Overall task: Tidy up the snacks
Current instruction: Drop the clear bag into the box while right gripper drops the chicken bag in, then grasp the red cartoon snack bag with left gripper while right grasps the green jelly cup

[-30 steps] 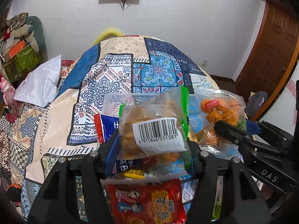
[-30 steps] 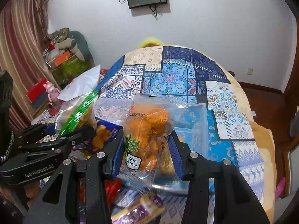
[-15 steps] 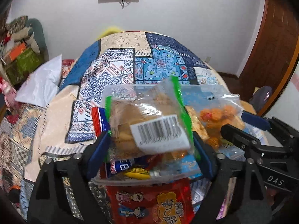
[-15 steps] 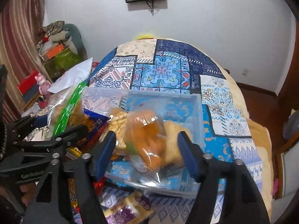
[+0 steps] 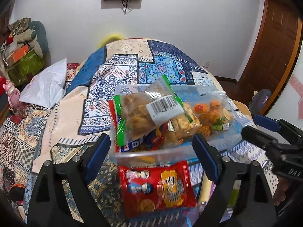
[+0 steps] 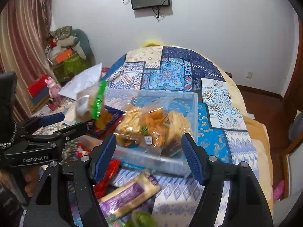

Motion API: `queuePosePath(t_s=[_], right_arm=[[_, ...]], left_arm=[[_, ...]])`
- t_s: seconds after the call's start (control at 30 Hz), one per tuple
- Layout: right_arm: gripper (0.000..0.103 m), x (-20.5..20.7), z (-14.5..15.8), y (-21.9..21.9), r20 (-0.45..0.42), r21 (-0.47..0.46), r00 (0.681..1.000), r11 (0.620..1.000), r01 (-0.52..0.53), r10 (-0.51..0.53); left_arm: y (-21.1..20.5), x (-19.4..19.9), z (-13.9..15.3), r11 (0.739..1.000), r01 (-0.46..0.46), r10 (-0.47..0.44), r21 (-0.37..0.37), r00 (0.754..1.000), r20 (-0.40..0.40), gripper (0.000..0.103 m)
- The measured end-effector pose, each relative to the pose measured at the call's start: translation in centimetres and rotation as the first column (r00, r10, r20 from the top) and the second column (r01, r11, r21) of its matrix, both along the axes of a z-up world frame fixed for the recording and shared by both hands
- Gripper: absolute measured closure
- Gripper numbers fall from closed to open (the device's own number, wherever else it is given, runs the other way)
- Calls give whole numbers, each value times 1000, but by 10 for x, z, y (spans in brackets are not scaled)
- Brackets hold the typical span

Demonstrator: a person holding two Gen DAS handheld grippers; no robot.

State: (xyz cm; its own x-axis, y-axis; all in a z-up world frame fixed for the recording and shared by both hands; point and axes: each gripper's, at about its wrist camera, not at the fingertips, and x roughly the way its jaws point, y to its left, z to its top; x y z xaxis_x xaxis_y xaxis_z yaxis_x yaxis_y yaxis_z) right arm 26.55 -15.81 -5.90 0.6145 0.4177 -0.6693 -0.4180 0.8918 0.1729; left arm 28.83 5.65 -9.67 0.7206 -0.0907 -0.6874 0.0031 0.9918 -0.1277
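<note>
A clear plastic bin stands on the patterned cloth with several snack bags in it. A green-edged bag with a barcode lies tilted on top of the pile, and an orange snack bag rests at its right. My left gripper is open just in front of the bin, holding nothing. In the right wrist view the orange snack bag lies in the bin, and my right gripper stands open before it, empty. The green-edged bag is blurred at the bin's left side.
A red snack pack lies in front of the bin, beside a purple and yellow packet. A white pillow sits at the left. Boxes and soft toys are piled in the far left corner. A wooden door is at the right.
Both grippers opened and let go of their bags, which now lie in the bin. Both grippers drew back toward the near side of the bin.
</note>
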Motion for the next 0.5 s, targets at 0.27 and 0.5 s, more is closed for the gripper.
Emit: queuePosePath(t_s=[0.27, 0.5], right_arm=[[29, -35, -1, -16, -3, 32, 1000, 999, 5, -5], [29, -57, -35, -24, -81, 19, 997, 1000, 8, -7]], left_arm=[[11, -40, -13, 1000, 4, -4, 18, 999, -40, 11], [10, -45, -58, 998, 19, -11, 58, 990, -144, 11]])
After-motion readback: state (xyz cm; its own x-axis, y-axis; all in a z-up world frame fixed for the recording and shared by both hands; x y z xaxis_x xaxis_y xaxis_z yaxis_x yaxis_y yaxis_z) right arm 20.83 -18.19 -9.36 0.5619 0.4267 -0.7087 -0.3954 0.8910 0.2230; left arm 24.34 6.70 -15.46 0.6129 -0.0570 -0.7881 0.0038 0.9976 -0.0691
